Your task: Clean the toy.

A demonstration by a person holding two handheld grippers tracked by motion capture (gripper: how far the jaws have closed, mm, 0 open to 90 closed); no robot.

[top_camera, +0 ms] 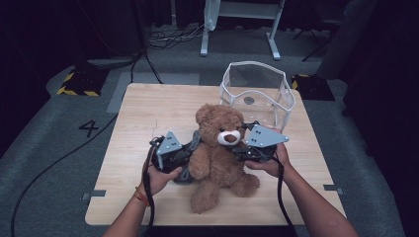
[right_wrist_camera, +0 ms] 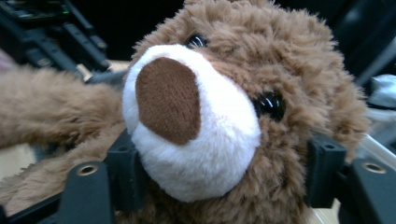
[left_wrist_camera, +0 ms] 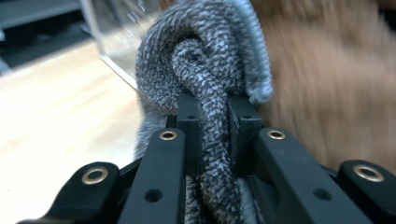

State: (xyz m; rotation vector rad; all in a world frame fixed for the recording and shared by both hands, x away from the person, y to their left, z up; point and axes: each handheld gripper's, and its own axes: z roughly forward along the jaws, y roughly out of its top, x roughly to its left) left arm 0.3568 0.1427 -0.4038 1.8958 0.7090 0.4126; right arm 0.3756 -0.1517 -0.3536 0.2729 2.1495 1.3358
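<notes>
A brown teddy bear [top_camera: 217,153] sits upright at the middle of the wooden table [top_camera: 148,108]. A grey knitted cloth [top_camera: 194,141] hangs at its left side, behind its arm. My left gripper [top_camera: 188,157] is beside the bear's arm. In the left gripper view it [left_wrist_camera: 214,112] is shut on a twisted fold of the grey cloth [left_wrist_camera: 205,56], with the bear's fur [left_wrist_camera: 327,79] just to the right. My right gripper [top_camera: 241,148] is at the bear's neck. In the right gripper view it [right_wrist_camera: 224,175] stands open, one jaw on each side of the bear's head [right_wrist_camera: 243,107].
A clear plastic bin [top_camera: 257,91] with white edges stands on the table's far right, just behind the bear. Cables, a white desk frame and a floor mark "4" lie on the grey floor beyond the table.
</notes>
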